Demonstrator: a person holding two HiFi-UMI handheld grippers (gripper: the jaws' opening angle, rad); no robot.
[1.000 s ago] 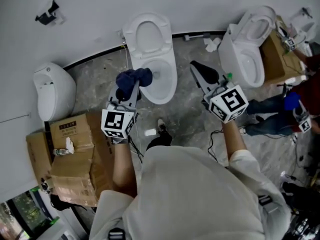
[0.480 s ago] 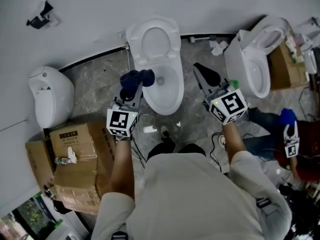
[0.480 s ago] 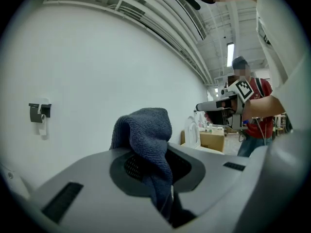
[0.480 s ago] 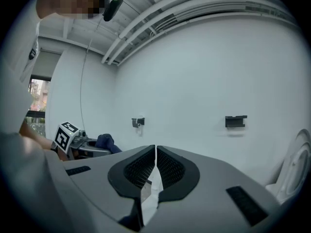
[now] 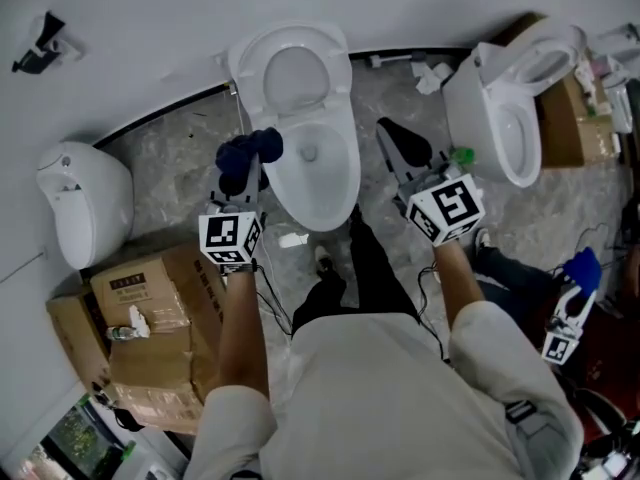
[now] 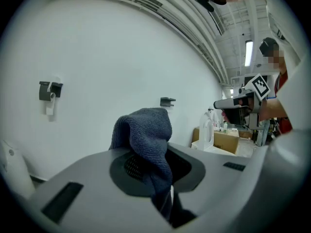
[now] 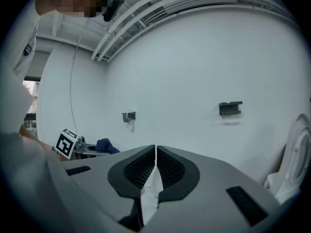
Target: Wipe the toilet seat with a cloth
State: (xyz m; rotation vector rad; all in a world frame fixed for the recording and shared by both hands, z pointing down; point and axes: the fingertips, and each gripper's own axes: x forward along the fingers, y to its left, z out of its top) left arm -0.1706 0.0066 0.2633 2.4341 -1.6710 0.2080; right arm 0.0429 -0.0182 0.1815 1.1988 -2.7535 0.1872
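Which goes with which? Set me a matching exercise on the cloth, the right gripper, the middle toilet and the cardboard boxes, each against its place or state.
Things:
1. cloth
2. right gripper
3. middle toilet
4. cardboard boxes

Place or state:
A. stacked at the head view's lower left
B. jaws shut together
C. dark blue, clamped in the left gripper
D. white, its bowl between the two grippers

Pairs: 1-C, 2-B, 3-D, 4-A
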